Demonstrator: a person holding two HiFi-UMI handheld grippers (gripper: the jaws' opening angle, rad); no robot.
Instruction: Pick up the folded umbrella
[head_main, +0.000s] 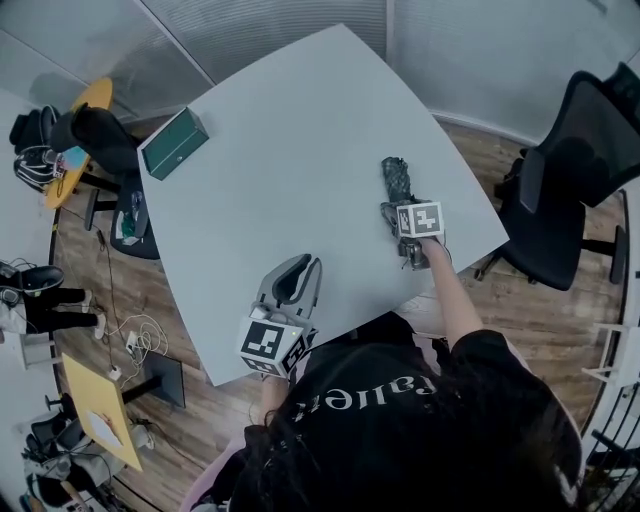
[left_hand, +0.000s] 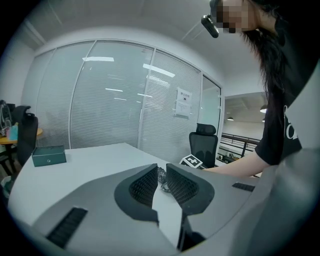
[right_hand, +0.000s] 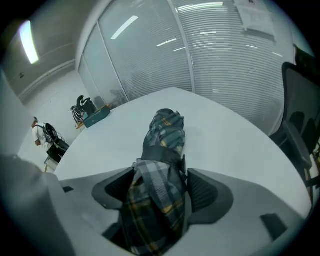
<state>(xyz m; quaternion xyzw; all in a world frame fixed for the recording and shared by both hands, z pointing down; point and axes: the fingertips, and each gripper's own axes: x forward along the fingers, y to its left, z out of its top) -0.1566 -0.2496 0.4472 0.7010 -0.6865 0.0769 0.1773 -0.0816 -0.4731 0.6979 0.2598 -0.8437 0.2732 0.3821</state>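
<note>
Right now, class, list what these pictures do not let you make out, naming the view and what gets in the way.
Umbrella, near end: head view, under the right gripper and its marker cube; right gripper view, runs off the bottom edge.
Green box, front mark: too small in every view.
Notice on the glass wall: left gripper view, print too small.
</note>
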